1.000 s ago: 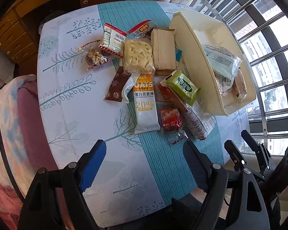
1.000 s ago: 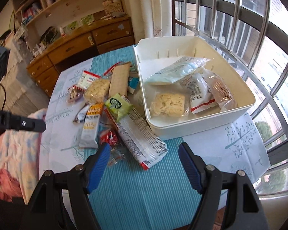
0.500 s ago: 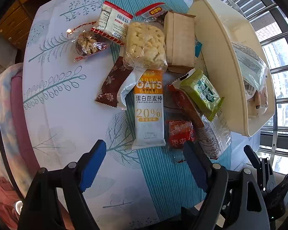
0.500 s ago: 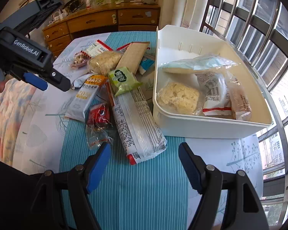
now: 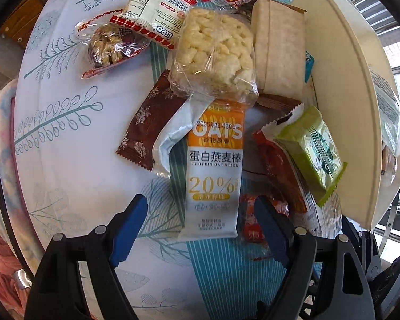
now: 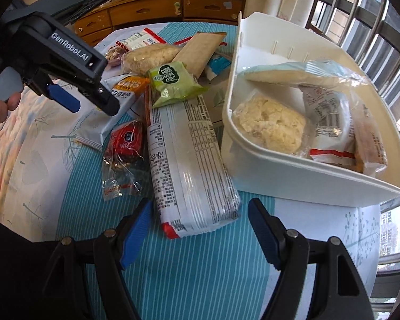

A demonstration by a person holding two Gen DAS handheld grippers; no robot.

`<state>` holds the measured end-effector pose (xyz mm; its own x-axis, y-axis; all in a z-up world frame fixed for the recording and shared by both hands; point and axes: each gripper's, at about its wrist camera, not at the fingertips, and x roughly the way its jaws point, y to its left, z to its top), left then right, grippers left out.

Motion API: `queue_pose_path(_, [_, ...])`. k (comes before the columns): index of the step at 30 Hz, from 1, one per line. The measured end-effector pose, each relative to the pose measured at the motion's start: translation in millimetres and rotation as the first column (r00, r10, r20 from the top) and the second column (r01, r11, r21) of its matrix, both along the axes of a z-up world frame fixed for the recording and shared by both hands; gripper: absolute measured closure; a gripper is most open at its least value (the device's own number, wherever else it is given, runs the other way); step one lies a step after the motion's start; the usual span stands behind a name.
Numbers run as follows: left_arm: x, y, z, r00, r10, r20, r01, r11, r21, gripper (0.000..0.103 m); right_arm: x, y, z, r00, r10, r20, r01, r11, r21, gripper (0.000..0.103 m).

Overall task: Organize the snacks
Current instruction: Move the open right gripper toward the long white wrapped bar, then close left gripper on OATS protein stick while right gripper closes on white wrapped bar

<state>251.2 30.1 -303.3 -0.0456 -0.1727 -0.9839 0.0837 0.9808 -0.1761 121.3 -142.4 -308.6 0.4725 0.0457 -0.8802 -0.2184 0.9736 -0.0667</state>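
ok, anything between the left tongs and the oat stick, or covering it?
Nothing visible between the open left tongs and the near end of the oat stick. Its far end lies under the puffed rice cake, so that may shift when the stick is pulled out.

Snack pile (image 6: 173, 101) on table left of bin (image 6: 293, 184).

snack pile (image 5: 213, 122) crowded, tablecloth (image 5: 74, 165) left bare
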Motion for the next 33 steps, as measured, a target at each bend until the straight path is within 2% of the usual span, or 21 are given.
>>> queue_pose_path(4, [11,-3,-8,1.000,0.014,-0.006,-0.014,1.000,0.009,0.022,5,1,-5,1.000,0.001,-0.010,-0.001,1.000,0.030,0.029])
queue_pose_path(10, [24,-12,-17,1.000,0.024,-0.004,-0.023,0.999,0.023,0.022,13,-7,-14,0.997,-0.068,-0.034,0.071,0.993,0.092,0.029])
queue_pose_path(16, [35,-28,-26,1.000,0.023,0.010,-0.024,0.999,0.049,0.022,18,-10,-16,0.995,-0.094,-0.017,0.095,0.989,0.116,0.028])
queue_pose_path(23, [37,-39,-31,0.999,0.041,0.025,-0.042,0.997,0.063,0.026,17,-10,-13,0.996,-0.092,-0.015,0.093,0.988,0.122,0.037])
queue_pose_path(29, [31,-41,-31,0.998,0.043,0.052,-0.048,0.993,0.105,0.046,14,-7,-9,0.996,-0.087,-0.011,0.088,0.989,0.120,0.041])
queue_pose_path(31, [30,-41,-31,0.997,0.047,0.057,-0.053,0.993,0.104,0.059,12,-5,-8,0.996,-0.086,-0.010,0.087,0.989,0.122,0.043])
queue_pose_path(33, [28,-37,-31,0.997,0.053,0.053,-0.057,0.995,0.084,0.059,11,-3,-6,0.996,-0.090,-0.010,0.090,0.988,0.124,0.044])
